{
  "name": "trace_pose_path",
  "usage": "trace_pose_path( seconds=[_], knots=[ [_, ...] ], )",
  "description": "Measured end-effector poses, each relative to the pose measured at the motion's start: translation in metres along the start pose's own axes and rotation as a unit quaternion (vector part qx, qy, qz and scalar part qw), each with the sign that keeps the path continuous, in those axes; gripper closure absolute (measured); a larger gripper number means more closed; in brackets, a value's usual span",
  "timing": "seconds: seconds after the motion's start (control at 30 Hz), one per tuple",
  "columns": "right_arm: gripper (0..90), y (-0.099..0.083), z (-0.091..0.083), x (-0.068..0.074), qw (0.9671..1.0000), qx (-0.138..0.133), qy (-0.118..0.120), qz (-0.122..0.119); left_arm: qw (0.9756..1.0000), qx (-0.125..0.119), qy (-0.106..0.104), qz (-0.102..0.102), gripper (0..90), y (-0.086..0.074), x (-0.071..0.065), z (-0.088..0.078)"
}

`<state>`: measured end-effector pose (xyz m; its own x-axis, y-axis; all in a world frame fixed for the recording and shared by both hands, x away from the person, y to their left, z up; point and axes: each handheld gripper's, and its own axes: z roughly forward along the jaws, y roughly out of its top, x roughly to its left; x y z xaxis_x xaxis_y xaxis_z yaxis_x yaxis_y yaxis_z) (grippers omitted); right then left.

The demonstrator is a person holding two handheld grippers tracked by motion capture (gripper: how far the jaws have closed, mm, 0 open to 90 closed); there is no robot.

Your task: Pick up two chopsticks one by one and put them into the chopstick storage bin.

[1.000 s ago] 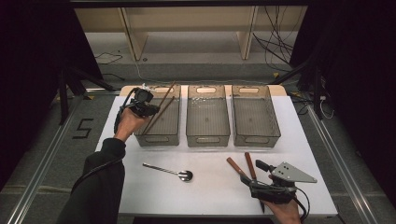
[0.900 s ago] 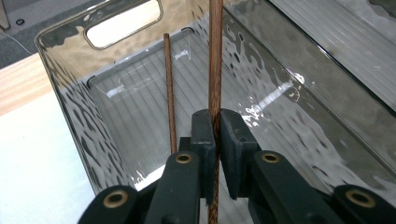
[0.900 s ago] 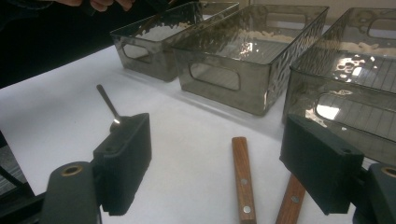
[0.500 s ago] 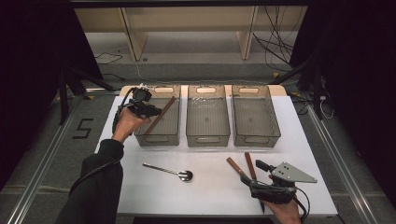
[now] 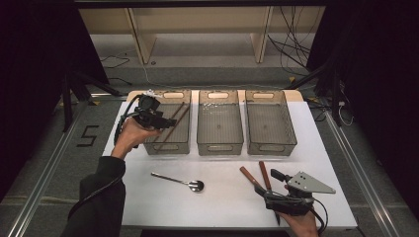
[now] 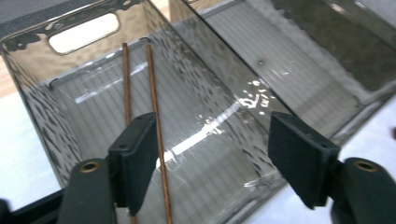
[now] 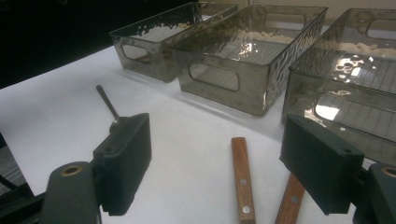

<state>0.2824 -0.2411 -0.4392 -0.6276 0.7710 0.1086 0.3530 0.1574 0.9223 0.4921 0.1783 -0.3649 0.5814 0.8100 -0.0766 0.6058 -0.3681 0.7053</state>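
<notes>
White table [image 5: 222, 197], left hand-held gripper [image 5: 165, 122] raised over bin [image 5: 170, 146]

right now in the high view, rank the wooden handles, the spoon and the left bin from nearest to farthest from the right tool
1. wooden handles, on the table right by the right tool.
2. spoon, toward the left of the table's front.
3. left bin, far-left, holding the chopsticks.

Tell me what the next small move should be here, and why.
Probably lift the left gripper clear of the left bin. Its jaws have just been opening and hold nothing, and both chopsticks already lie inside. Spoon and two wooden-handled utensils still wait on the table.
</notes>
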Motion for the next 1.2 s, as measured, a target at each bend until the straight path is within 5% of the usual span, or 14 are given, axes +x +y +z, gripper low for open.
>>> trace_pose_path(
  seconds=[0.4,1.2],
  knots=[
    [25.2,0.0,-0.001,-0.001,1.0,-0.002,-0.001,0.001,0.9982,-0.014,-0.037,0.046,23.3,-0.024,-0.03,-0.018],
    [25.2,0.0,-0.001,-0.002,1.0,-0.002,-0.001,0.002,0.991,0.048,-0.046,0.116,18.8,-0.068,-0.064,-0.015]
  ],
)
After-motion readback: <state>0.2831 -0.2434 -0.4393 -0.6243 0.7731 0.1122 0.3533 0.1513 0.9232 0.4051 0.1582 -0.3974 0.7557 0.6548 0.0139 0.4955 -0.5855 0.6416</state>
